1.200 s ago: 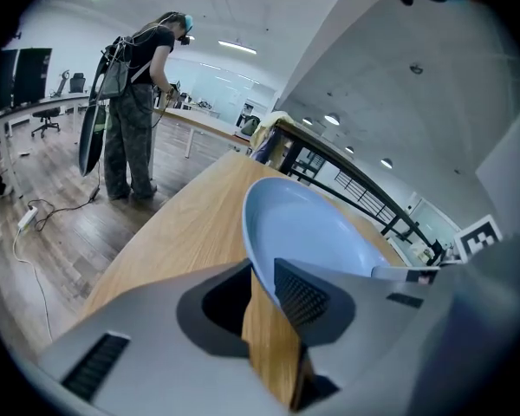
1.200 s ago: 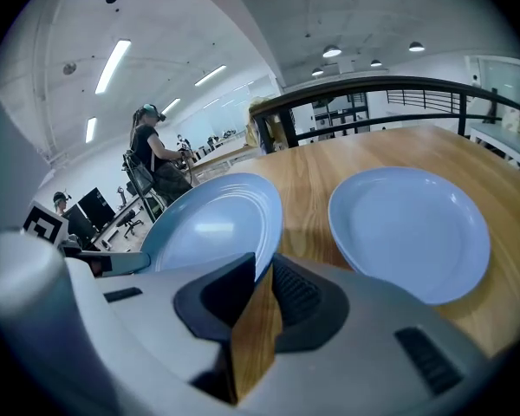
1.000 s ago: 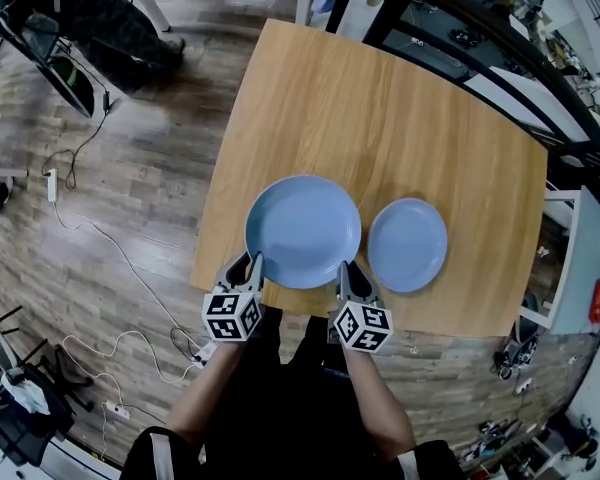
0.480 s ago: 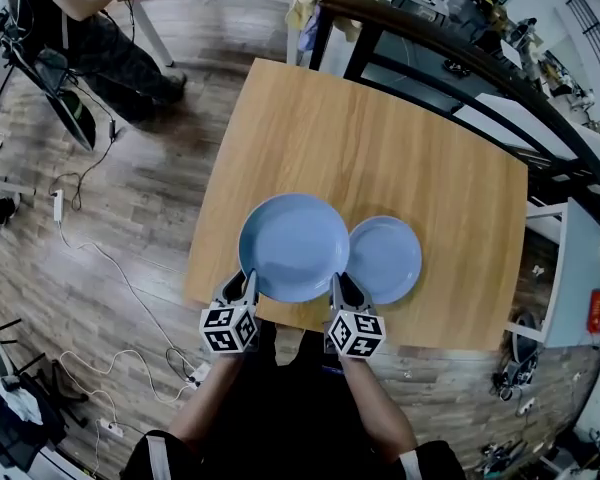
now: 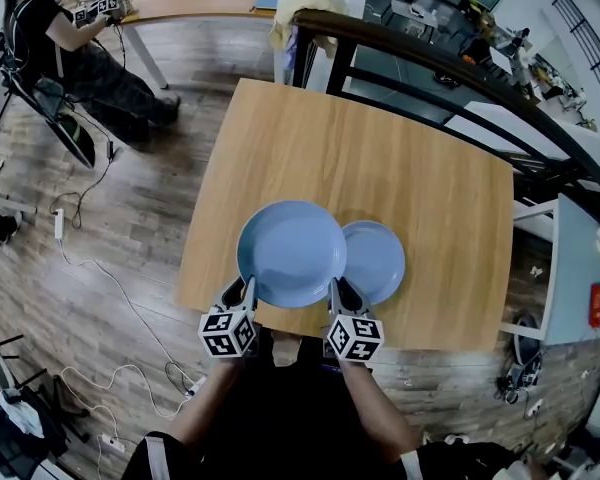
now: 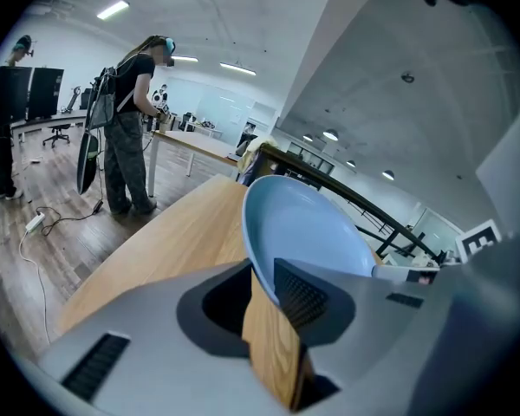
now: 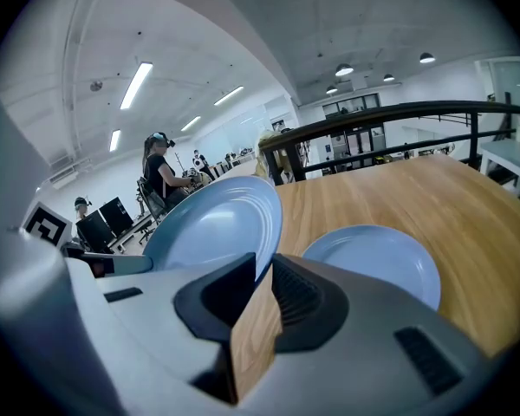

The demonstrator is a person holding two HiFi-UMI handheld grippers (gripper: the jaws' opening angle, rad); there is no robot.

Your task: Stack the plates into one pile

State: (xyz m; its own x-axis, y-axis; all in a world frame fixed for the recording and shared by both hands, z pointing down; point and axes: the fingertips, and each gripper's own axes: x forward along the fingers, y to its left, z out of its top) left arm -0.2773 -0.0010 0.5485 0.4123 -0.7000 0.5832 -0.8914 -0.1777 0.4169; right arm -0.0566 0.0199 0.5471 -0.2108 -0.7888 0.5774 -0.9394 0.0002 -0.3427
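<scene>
A large light-blue plate (image 5: 290,253) hangs above the wooden table (image 5: 380,158), held by its near rim from both sides. My left gripper (image 5: 248,286) is shut on the rim's left part, my right gripper (image 5: 337,288) on its right part. In the left gripper view the plate (image 6: 308,228) rises tilted out of the jaws of that gripper (image 6: 264,280). A smaller blue plate (image 5: 380,260) lies flat on the table to the right, its left edge hidden under the large one. The right gripper view shows both plates: large (image 7: 212,228), small (image 7: 377,263), past the gripper (image 7: 262,276).
A black railing (image 5: 430,58) runs behind the table's far edge. A person (image 5: 60,38) sits at another table at the top left, and a standing person (image 6: 130,137) is off to the left. Cables (image 5: 100,238) trail over the wooden floor on the left.
Both grippers have carried the large plate up and to the right. A gap lay between the two plates before; now the large plate overlaps the small plate's left edge.
</scene>
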